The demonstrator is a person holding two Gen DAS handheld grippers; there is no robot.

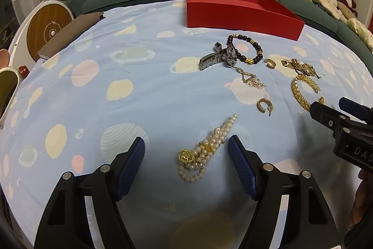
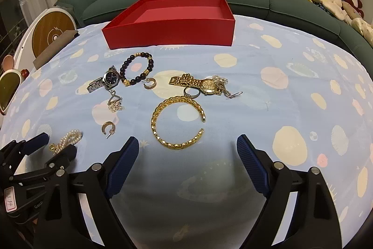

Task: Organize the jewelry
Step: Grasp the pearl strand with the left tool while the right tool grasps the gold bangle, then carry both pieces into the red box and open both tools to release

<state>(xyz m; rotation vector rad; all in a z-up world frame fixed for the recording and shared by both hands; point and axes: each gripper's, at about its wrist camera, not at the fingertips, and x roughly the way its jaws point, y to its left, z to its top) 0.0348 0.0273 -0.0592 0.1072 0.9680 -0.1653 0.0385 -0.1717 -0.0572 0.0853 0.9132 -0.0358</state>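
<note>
- The left gripper (image 1: 186, 153) stands apart, its jaws either side of the pearl bracelet (image 1: 205, 148) on the blue cloth (image 1: 139, 90), not pressing it.
- Pearls look limp and slippery; the bunched middle seems the safest hold.
- The right gripper (image 2: 187, 148) is apart, just short of the stiff gold bangle (image 2: 178, 121).
- The red box (image 2: 172, 22) at the back looks empty.

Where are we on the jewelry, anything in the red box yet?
Nothing done: the red box shows no jewelry inside. In hand: nothing gripped; the open left gripper straddles the pearl bracelet, and the open right gripper faces the gold bangle. Left: every piece on the cloth.
</note>
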